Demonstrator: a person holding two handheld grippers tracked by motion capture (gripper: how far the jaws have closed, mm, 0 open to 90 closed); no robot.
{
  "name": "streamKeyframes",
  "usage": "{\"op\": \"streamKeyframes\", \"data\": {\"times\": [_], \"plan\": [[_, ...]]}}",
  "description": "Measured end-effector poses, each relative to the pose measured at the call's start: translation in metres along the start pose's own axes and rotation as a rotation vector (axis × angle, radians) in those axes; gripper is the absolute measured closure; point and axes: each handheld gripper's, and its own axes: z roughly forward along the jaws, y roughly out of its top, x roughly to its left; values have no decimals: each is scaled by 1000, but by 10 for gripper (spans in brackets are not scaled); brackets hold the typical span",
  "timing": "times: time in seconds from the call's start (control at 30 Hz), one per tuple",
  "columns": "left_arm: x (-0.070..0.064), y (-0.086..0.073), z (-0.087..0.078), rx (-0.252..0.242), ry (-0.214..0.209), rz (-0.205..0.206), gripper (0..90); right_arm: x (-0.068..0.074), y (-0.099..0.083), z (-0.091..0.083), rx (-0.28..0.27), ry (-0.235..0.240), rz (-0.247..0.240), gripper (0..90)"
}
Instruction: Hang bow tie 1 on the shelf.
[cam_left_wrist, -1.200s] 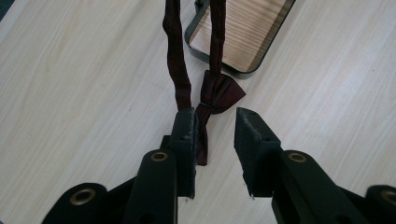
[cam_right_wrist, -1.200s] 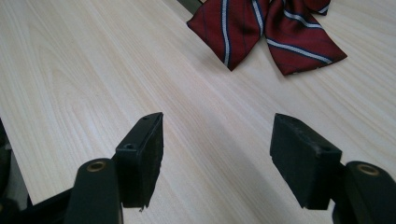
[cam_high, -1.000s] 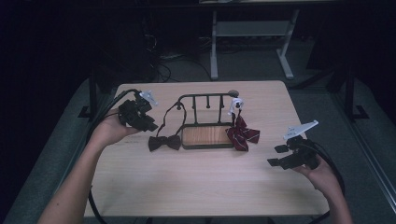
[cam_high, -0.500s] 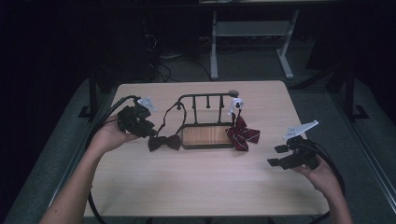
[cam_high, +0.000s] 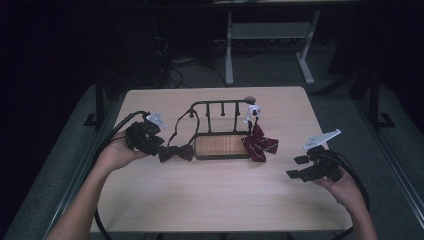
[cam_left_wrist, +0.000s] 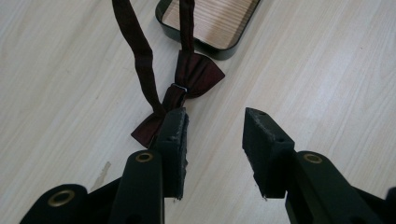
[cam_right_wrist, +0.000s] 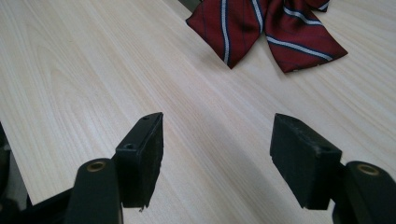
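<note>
The dark bow tie (cam_left_wrist: 184, 88) lies just ahead of the released left claw (cam_left_wrist: 215, 135), touching its left jaw

Left gripper (cam_high: 156, 143) jaws apart; right gripper (cam_high: 297, 167) jaws wide.

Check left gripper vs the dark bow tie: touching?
Cannot tell. In the left gripper view one of the fingers overlaps the dark bow tie wing edge; contact or gap unclear. Fingers open.
</note>
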Motion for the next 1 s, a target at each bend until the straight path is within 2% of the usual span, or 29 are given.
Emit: {"op": "streamKeyframes", "data": {"times": [0.3,0.7,1.0], "plan": [[-6,-7,5,-3,-11,17,584,0,0,0,2,1,5,345],[-12,-21,16,8,-21,13,564,1,0,3,14,6,4,345],[-19,-32,22,-4,-24,9,531,0,-2,3,13,9,12,345]]}}
